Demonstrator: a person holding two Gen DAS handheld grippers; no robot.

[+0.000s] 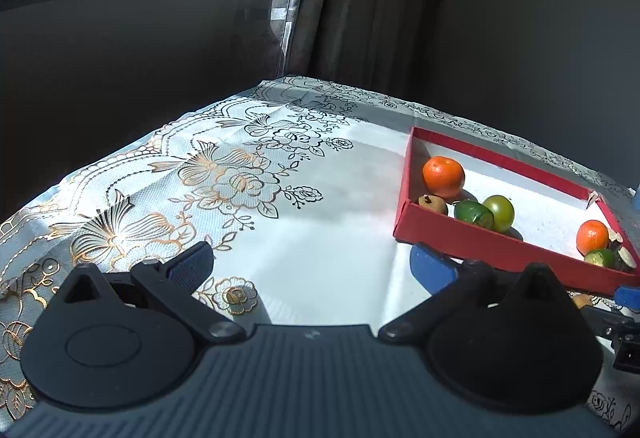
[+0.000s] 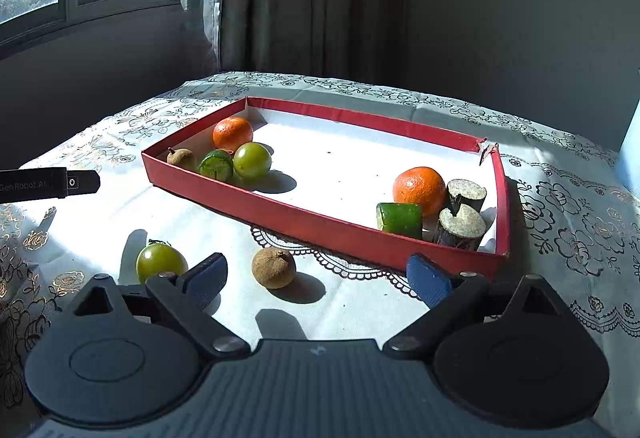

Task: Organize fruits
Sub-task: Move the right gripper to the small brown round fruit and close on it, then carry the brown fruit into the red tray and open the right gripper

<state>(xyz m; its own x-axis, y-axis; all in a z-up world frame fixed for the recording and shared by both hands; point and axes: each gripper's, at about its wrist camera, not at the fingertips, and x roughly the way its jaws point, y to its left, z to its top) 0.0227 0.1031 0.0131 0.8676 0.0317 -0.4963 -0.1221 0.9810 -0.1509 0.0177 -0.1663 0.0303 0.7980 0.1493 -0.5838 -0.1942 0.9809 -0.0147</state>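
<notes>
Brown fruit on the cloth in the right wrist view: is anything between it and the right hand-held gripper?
Nothing visible. The brown fruit lies on bare tablecloth just ahead of the open right hand-held gripper. The green fruit sits off to the left, by the left finger. The red tray wall lies beyond.

In your left wrist view, the red tray (image 1: 472,238) has its near right corner behind the gripper housing. The green piece (image 1: 599,258) and the cut stubs (image 1: 624,258) there show only in part. The near wall hides the lower half of the brown fruit (image 1: 433,204). Your right gripper (image 1: 626,296) shows only one blue pad at the right edge. In the right wrist view, a black bar (image 2: 48,184) at the left is cut by the edge, its lettering incomplete.
</notes>
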